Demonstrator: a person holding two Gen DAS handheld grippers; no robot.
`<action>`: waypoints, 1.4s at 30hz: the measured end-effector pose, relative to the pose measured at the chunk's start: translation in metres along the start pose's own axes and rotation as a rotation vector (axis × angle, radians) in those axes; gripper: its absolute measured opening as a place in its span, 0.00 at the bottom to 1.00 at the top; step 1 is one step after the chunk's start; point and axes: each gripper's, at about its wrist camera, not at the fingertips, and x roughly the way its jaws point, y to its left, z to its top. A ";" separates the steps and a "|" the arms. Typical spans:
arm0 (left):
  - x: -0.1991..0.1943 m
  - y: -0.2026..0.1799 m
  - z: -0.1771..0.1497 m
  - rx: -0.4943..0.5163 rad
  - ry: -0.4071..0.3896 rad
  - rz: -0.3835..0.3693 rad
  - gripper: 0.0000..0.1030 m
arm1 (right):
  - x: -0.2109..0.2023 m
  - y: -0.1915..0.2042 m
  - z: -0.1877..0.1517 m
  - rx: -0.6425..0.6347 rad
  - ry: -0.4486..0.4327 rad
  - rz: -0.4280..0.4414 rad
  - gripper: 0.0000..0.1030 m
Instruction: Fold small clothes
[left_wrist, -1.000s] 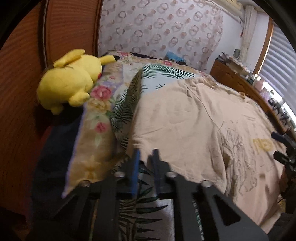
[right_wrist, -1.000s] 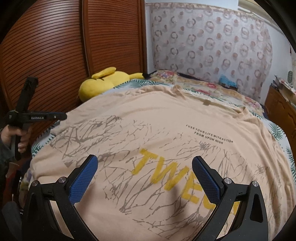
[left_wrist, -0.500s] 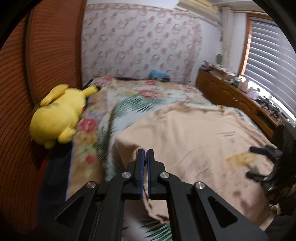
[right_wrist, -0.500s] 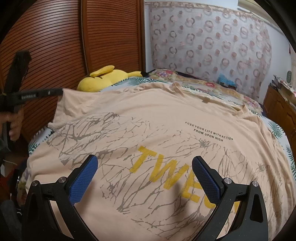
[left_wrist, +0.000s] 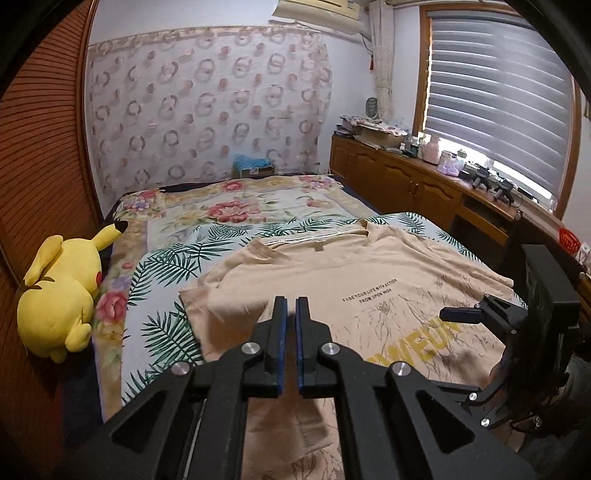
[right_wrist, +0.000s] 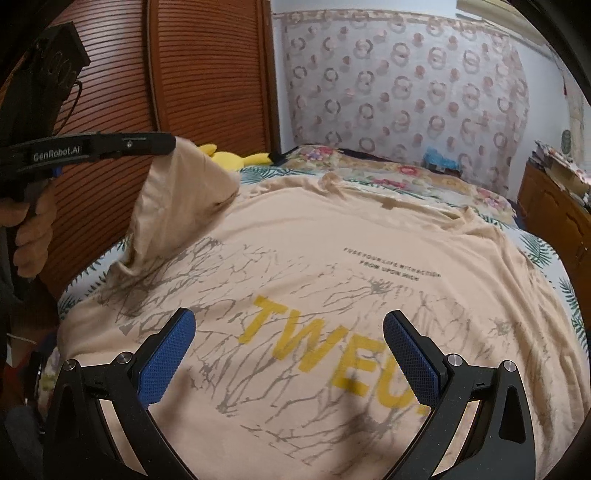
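While my left gripper (left_wrist: 290, 310) stands closed to a hairline gap, its blue pads pinch a fold of the beige T-shirt (left_wrist: 332, 280); in the left wrist view the cloth runs from between the fingers down to the lower centre of the frame.

Item, left gripper as the right wrist view has it (right_wrist: 168, 142): upper left of the frame, black arm reaching rightward, a hand (right_wrist: 27, 236) on its grip below. From the tip the shirt's sleeve corner hangs lifted clear of the bed, draping down to the rest of the garment.

Item, right gripper (right_wrist: 288, 350): lower centre of its own view, jaws wide apart, nothing between the pads. It holds nothing. The shirt lies flat beneath and beyond the fingers, yellow lettering showing between them; whether the fingers touch the cloth I cannot tell.

Item, beige T-shirt: spread front-up across the middle of the bed, grey branch print, small black text line at the chest, collar toward the top of the frame.

Item, leaf-print sheet (left_wrist: 166, 288): under the shirt, showing at its left edge.

Item, floral bedcover (left_wrist: 229, 206): beyond the collar, upper centre.

Item, yellow plush toy (left_wrist: 59, 299): left edge of the left wrist view, beside the bed against the wooden slatted door (right_wrist: 207, 74).
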 end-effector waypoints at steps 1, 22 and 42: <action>0.000 -0.003 0.000 -0.004 -0.004 0.007 0.02 | -0.001 -0.003 0.000 0.004 -0.002 -0.002 1.00; 0.014 0.068 -0.086 -0.081 0.168 0.166 0.10 | 0.031 0.012 0.038 -0.116 0.076 0.048 0.82; 0.026 0.080 -0.110 -0.098 0.215 0.224 0.25 | 0.094 0.076 0.051 -0.330 0.170 0.274 0.46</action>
